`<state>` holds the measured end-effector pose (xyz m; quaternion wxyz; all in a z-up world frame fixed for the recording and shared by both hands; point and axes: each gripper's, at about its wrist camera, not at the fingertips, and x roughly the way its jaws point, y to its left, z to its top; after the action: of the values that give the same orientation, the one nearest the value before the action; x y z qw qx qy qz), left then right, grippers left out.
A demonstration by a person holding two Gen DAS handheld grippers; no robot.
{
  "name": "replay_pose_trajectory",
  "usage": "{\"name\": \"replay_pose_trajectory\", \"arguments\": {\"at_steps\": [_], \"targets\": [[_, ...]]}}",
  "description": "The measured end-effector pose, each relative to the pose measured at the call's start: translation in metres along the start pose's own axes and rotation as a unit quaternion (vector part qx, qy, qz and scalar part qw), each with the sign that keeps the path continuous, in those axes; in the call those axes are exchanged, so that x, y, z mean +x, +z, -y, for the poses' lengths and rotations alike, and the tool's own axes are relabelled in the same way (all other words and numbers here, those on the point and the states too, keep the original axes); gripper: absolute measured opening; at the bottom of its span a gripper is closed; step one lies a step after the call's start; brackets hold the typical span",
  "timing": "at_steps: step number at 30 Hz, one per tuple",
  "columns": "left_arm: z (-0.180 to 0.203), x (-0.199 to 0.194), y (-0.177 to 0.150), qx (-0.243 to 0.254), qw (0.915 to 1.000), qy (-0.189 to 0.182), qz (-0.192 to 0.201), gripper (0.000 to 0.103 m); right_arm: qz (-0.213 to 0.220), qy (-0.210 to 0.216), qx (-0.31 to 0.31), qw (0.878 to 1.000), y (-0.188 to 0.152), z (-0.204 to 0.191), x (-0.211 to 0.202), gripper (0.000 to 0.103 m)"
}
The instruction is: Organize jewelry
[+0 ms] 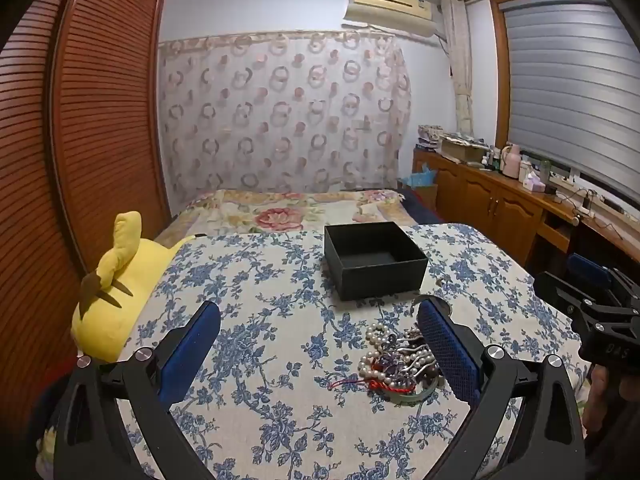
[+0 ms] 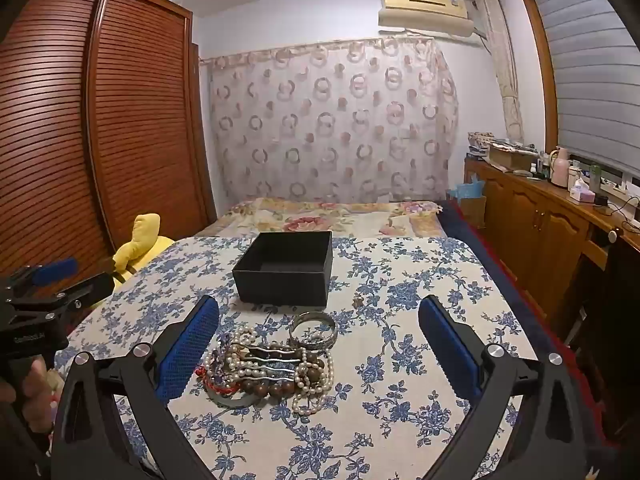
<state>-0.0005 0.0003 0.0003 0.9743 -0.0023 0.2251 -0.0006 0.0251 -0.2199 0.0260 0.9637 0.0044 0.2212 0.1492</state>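
You hold both the left tongs (image 1: 320,344) and right tongs (image 2: 320,340) spread wide and empty above the desk (image 2: 420,280), where the tangled jewelry pile (image 2: 268,364) lies just before the open black box (image 2: 286,268) meant to receive it.

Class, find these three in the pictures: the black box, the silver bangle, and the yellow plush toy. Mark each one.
black box (image 2: 282,282): right wrist view, near outer wall.
silver bangle (image 2: 314,333): right wrist view, front of the band.
yellow plush toy (image 1: 116,304): left wrist view, middle of the body.
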Motion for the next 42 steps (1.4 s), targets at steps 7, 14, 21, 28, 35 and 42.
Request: {"name": "replay_pose_trajectory", "arguments": {"at_steps": [7,14,21,28,35,42], "targets": [[-0.0002,0.0003,0.0000,0.000,1.0000,0.000,-0.002,0.096,0.001,-0.001,-0.001,1.000,-0.0013,-0.0006,0.0003,0.101],[0.0001,-0.0004,0.0004,0.001,1.0000,0.000,-0.001,0.096,0.002,0.000,-0.001,1.000,-0.0007,-0.0003,0.0000,0.101],[-0.0003,0.0002,0.0001,0.000,1.0000,0.000,-0.002,0.096,0.002,0.000,0.000,1.000,-0.0005,0.0000,-0.0003,0.101],[-0.0003,0.0003,0.0002,0.000,1.0000,0.000,-0.001,0.096,0.002,0.000,-0.001,1.000,-0.0003,-0.0002,-0.0007,0.101],[-0.0004,0.0004,0.0002,0.000,1.0000,0.000,-0.001,0.096,0.002,0.001,0.000,1.000,-0.0005,-0.0004,-0.0008,0.101],[0.0036,-0.0021,0.0008,0.000,1.0000,0.000,0.000,0.096,0.003,0.001,0.000,1.000,-0.0009,-0.0006,-0.0011,0.101]]}}
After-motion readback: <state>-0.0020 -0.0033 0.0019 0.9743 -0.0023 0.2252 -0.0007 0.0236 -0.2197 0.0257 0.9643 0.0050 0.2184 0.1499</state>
